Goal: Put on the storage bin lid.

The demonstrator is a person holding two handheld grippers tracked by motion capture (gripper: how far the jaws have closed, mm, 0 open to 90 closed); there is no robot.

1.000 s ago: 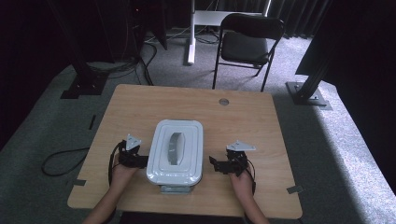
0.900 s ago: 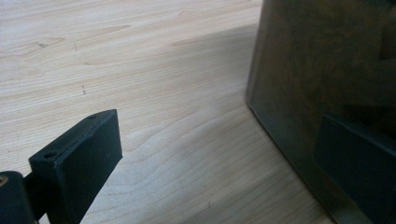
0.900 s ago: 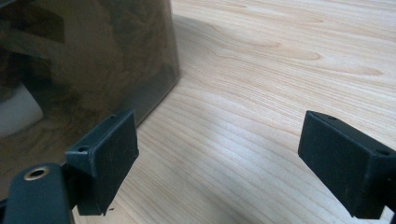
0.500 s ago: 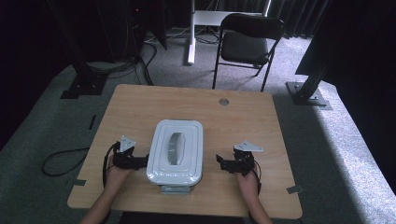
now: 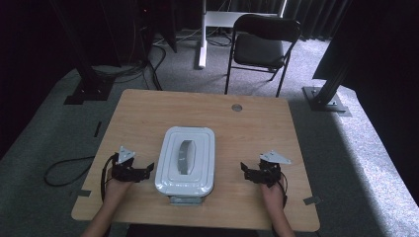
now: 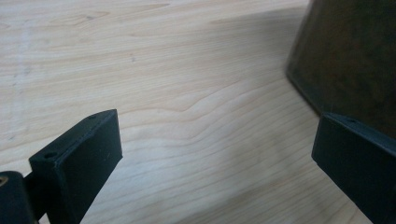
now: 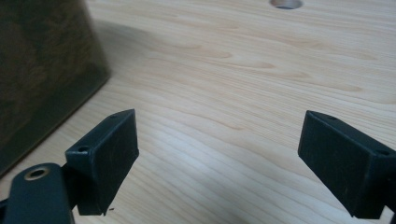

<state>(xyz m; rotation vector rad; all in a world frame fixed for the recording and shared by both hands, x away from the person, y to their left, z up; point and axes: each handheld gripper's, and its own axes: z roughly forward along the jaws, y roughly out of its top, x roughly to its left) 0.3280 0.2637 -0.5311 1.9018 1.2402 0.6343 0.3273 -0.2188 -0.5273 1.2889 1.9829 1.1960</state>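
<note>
A white lidded box point(image 5: 185, 160) with a grey handle on its lid stands at the middle of the wooden table point(image 5: 247, 128), near the front edge. My left gripper point(image 5: 146, 171) rests on the table just left of the box, open, jaws pointing at the box's side. In the left gripper view, the gripper point(image 6: 215, 140) holds nothing and the box's dark wall point(image 6: 355, 56) rises at the upper right. My right gripper point(image 5: 245, 171) lies open to the right of the box, a clear gap away. In the right gripper view, the gripper point(image 7: 217, 135) is empty, the box's wall point(image 7: 42, 70) at left.
A round cable hole point(image 5: 236, 107) sits at the table's far edge, also in the right gripper view point(image 7: 286, 3). Beyond the table stand a black folding chair point(image 5: 264, 47) and metal stand bases point(image 5: 326, 98). A cable point(image 5: 64, 170) lies on the carpet at left.
Both grippers have drawn outward from the box's sides, the right one farther than the left. The box has not moved.
</note>
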